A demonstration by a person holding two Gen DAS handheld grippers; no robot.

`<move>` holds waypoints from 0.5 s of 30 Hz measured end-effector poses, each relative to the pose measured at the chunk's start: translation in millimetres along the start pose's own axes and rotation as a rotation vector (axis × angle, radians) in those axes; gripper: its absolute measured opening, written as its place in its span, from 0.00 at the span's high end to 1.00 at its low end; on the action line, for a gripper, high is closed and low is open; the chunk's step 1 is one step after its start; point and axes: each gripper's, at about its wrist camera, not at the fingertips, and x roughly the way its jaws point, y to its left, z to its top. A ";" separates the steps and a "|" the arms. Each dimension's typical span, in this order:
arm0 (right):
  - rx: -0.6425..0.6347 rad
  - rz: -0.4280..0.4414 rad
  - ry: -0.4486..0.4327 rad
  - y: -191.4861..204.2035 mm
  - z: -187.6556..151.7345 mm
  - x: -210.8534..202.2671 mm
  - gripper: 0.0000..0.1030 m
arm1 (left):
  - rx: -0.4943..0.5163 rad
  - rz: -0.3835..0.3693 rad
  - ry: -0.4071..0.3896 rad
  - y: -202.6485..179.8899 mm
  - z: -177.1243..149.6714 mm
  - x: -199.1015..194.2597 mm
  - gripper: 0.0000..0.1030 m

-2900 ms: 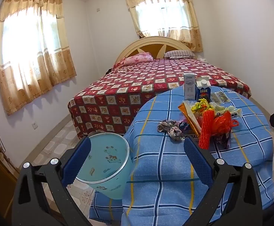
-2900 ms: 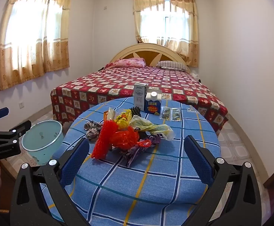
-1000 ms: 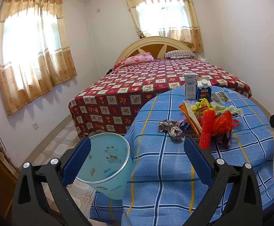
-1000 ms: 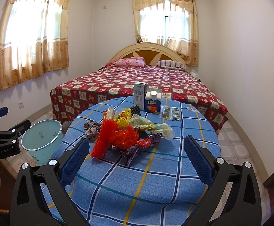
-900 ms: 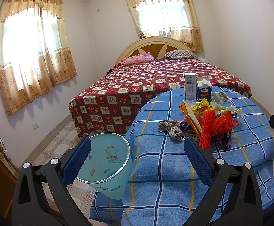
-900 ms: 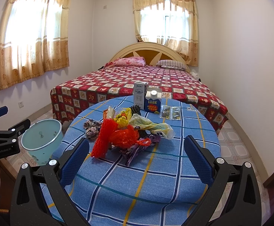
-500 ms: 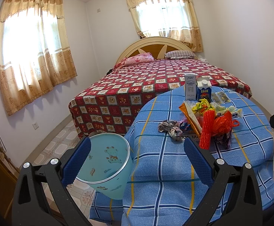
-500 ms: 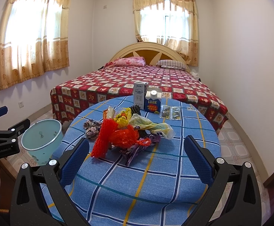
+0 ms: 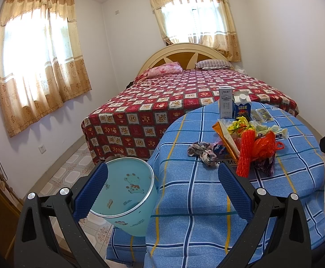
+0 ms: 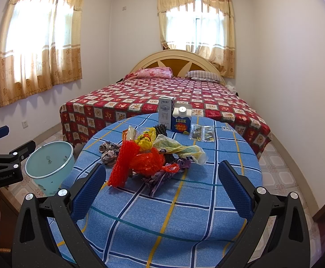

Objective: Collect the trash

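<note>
A heap of trash lies mid-table: a red foam net, an orange plastic bag, a yellow wrapper, a pale green bag and a crumpled grey cloth. Two cartons stand at the far edge, one white, one blue. A light blue waste bin stands on the floor left of the table. My left gripper hangs open above the table's near-left edge. My right gripper is open over the near side, empty.
The round table wears a blue checked cloth. Behind it stands a bed with a red patterned cover. Small dark packets lie beside the cartons. Tiled floor surrounds the table. The left gripper's frame shows at the right wrist view's left edge.
</note>
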 end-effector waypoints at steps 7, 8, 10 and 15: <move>0.019 -0.004 0.019 -3.8 -6.0 8.5 0.05 | 0.003 0.001 0.011 -2.3 -2.1 5.1 0.06; 0.023 -0.003 0.023 -5.6 -7.7 10.8 0.05 | 0.003 0.001 0.016 -2.8 -2.8 7.0 0.06; 0.029 -0.006 0.029 -8.6 -10.0 15.1 0.05 | 0.006 -0.001 0.029 -4.9 -6.7 13.0 0.06; 0.047 -0.024 0.049 -22.8 -18.6 32.7 0.05 | -0.006 -0.004 0.074 -8.3 -14.0 36.9 0.06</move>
